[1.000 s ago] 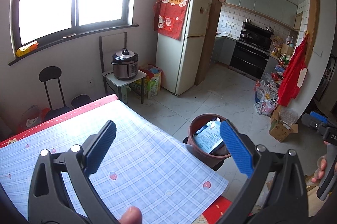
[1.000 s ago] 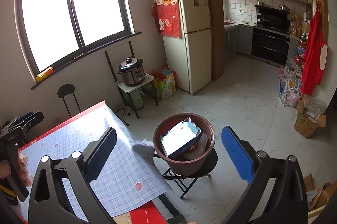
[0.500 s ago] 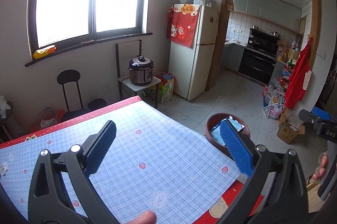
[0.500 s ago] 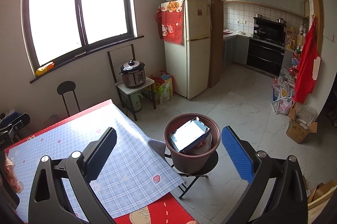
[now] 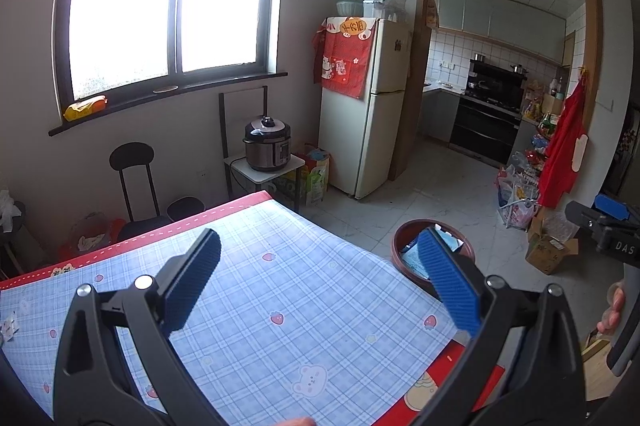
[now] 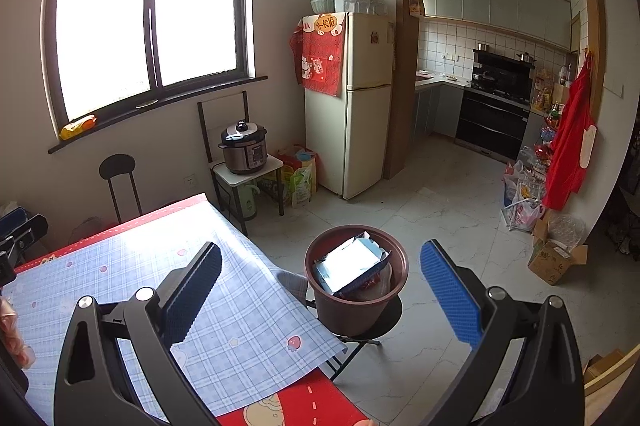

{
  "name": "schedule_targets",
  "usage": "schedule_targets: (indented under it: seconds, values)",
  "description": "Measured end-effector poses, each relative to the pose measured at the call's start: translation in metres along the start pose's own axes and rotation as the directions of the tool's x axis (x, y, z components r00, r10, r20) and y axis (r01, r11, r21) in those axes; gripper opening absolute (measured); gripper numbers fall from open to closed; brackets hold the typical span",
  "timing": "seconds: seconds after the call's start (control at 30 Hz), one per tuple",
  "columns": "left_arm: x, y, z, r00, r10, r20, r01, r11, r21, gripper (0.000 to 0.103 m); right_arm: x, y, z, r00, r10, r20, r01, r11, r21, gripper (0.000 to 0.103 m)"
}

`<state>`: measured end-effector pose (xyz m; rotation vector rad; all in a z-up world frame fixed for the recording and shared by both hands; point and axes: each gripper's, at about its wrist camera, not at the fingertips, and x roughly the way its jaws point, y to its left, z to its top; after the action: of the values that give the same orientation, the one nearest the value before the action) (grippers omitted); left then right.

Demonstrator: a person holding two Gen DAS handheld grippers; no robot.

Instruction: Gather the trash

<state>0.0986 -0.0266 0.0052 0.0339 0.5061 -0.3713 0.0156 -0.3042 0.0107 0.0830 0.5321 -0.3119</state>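
My left gripper (image 5: 318, 288) wide, empty | my right gripper (image 6: 320, 290) wide, empty | carton (image 6: 347, 265) in bin (image 6: 358, 310) just ahead, between right fingers | judged light, crushable: pinch its raised edge.

Left tongs (image 5: 320, 282) held level, jaws spread wide, nothing between them, right tongs (image 6: 320, 284) likewise wide apart and bare
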Motion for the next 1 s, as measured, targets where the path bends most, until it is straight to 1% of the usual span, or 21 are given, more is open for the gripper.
schedule_targets:
  seconds: [0.6,1.0]
  values:
    - [0.009,-0.005,-0.001,1.0,-0.028,-0.008,0.028,1.0,0.011,0.097,0.001,-0.004,0.001,1.0,-0.028,-0.009,0.028,1.0,0.001,0.098]
    - [0.013,-0.007,-0.002,1.0,-0.021,-0.011,0.021,1.0,0.005,0.097,0.001,-0.007,-0.001,0.999,-0.033,-0.018,0.033,0.999,0.008,0.098]
